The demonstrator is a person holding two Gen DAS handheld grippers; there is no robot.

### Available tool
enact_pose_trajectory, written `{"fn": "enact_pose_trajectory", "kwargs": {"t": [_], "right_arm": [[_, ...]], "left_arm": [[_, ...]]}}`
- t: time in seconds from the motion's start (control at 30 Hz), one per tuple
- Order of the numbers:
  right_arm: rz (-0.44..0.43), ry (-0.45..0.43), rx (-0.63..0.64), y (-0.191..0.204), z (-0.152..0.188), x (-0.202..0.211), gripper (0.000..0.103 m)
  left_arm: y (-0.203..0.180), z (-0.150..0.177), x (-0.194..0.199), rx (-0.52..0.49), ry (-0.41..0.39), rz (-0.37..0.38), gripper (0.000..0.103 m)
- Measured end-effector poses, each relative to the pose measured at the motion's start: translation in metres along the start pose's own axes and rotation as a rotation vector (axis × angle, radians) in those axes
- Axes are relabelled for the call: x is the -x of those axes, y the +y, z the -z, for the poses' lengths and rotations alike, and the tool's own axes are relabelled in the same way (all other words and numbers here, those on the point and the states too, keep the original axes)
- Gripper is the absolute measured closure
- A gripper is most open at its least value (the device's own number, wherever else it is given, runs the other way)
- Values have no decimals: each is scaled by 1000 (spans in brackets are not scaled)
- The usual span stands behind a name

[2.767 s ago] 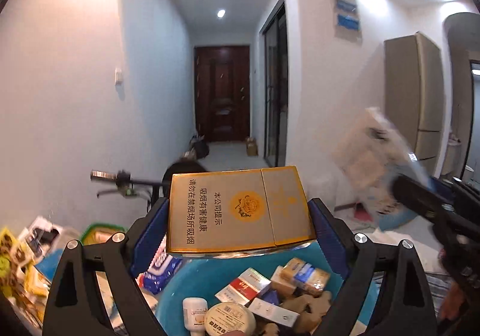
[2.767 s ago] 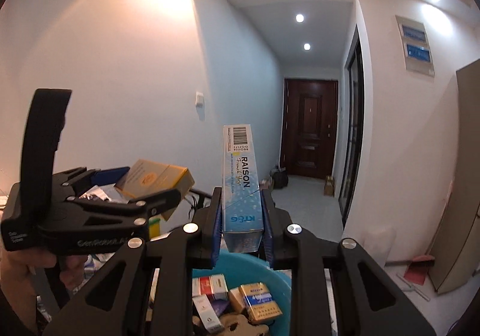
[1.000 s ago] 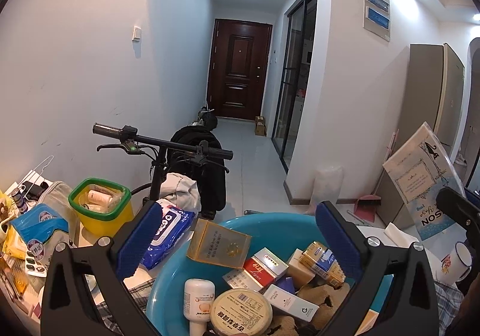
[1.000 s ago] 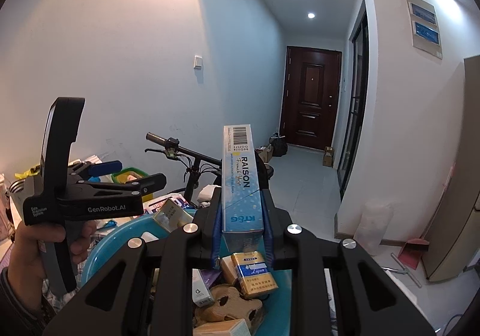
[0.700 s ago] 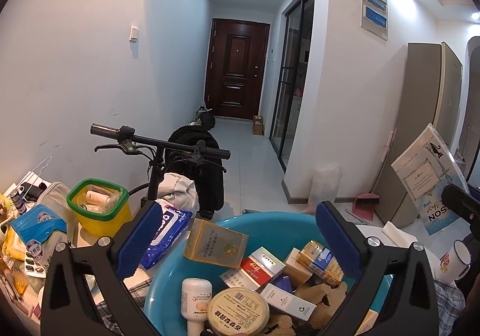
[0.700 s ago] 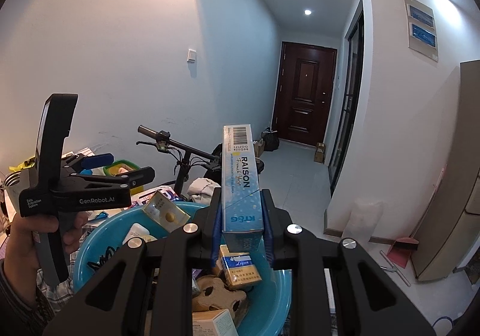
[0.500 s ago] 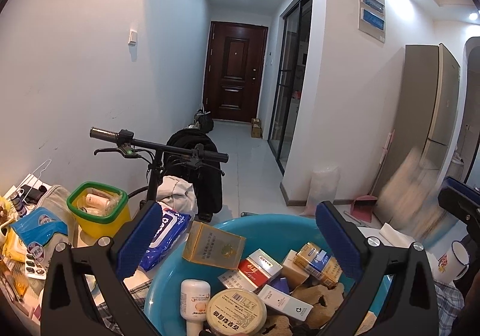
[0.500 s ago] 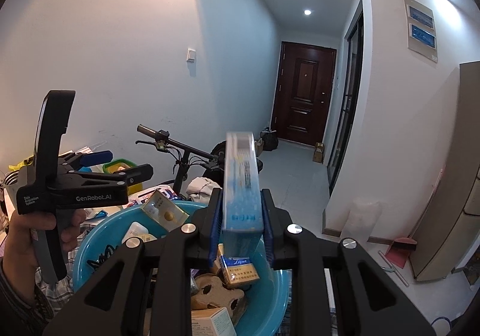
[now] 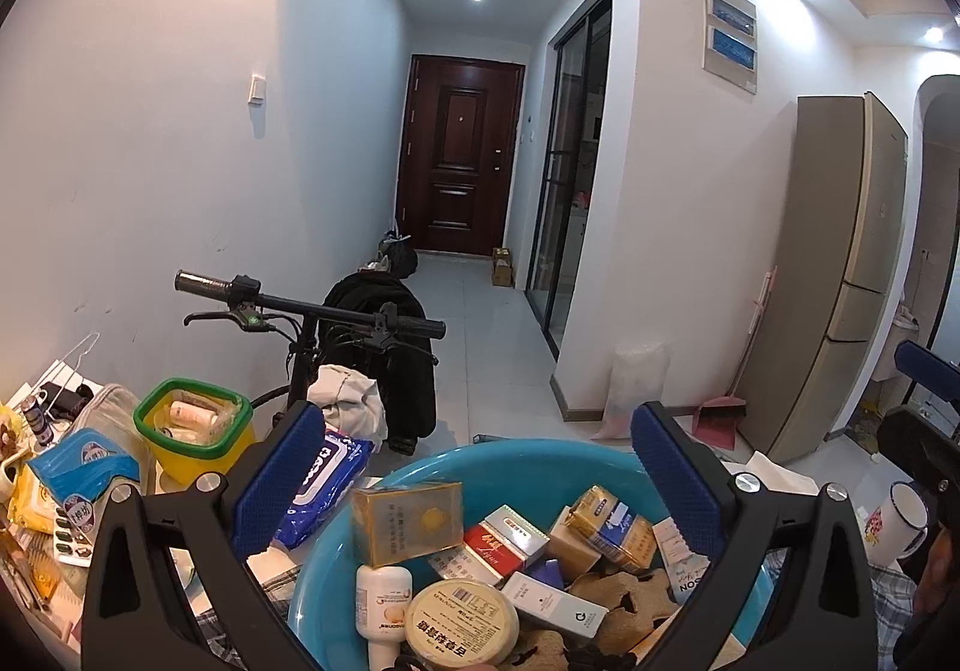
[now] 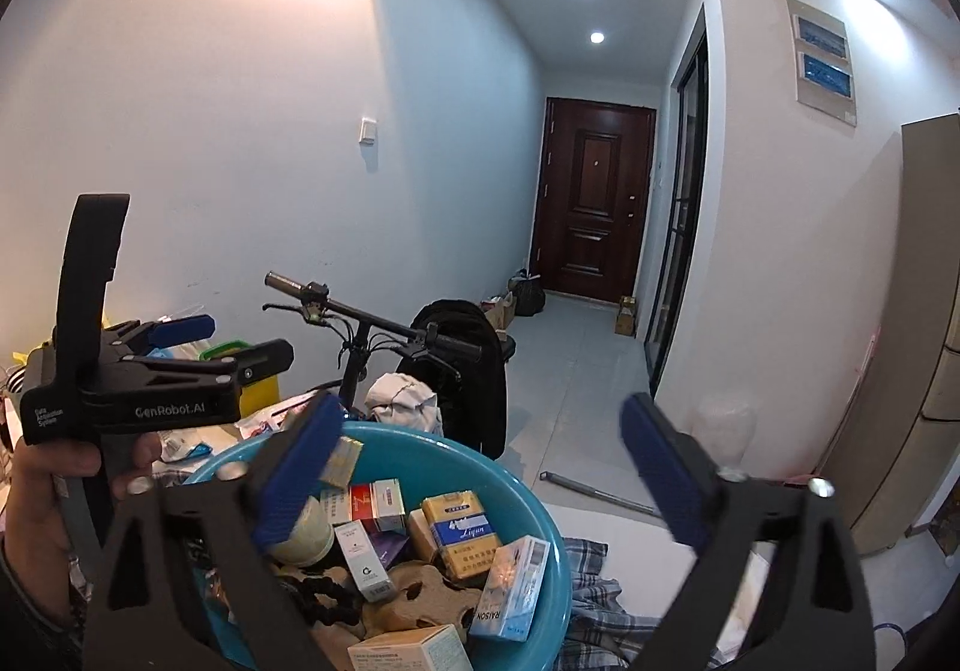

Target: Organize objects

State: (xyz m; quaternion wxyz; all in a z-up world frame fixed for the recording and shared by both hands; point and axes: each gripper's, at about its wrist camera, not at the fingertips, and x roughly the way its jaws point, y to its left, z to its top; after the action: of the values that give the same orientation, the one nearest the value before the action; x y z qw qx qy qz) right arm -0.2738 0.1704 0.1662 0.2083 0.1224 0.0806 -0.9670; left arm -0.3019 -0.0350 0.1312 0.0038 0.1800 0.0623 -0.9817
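Note:
A blue plastic basin (image 9: 528, 452) (image 10: 543, 527) holds several small boxes, a bottle and a round tin. My left gripper (image 9: 474, 467) hangs open above it with nothing between its fingers; the gold box (image 9: 408, 521) lies in the basin below. My right gripper (image 10: 474, 467) has its jaws opening wide, with nothing between them. The light-blue RAISON box (image 10: 510, 587) lies tilted in the basin's near right part, free of the pads. The left gripper (image 10: 228, 350) also shows at the left of the right wrist view, held by a hand (image 10: 36, 497).
A bicycle handlebar (image 9: 306, 302) and a dark bag stand just behind the basin. A yellow tub with a green rim (image 9: 195, 425), a wipes pack (image 9: 324, 479) and loose packets lie to the left. A mug (image 9: 900, 521) stands at the right on checked cloth.
My right gripper went from shut on the RAISON box to open; the box dropped into the basin. The gold box settled lower among the other items.

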Motion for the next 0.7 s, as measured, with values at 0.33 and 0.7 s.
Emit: {"fn": "enact_pose_trajectory", "kwargs": {"t": [0.33, 0.7], "right_arm": [[-40, -88, 23, 16, -15, 28, 1], [-123, -242, 25, 48, -42, 106, 0]], "left_arm": [[-15, -17, 50, 13, -83, 41, 0], [0, -13, 172, 32, -138, -40, 0]]}}
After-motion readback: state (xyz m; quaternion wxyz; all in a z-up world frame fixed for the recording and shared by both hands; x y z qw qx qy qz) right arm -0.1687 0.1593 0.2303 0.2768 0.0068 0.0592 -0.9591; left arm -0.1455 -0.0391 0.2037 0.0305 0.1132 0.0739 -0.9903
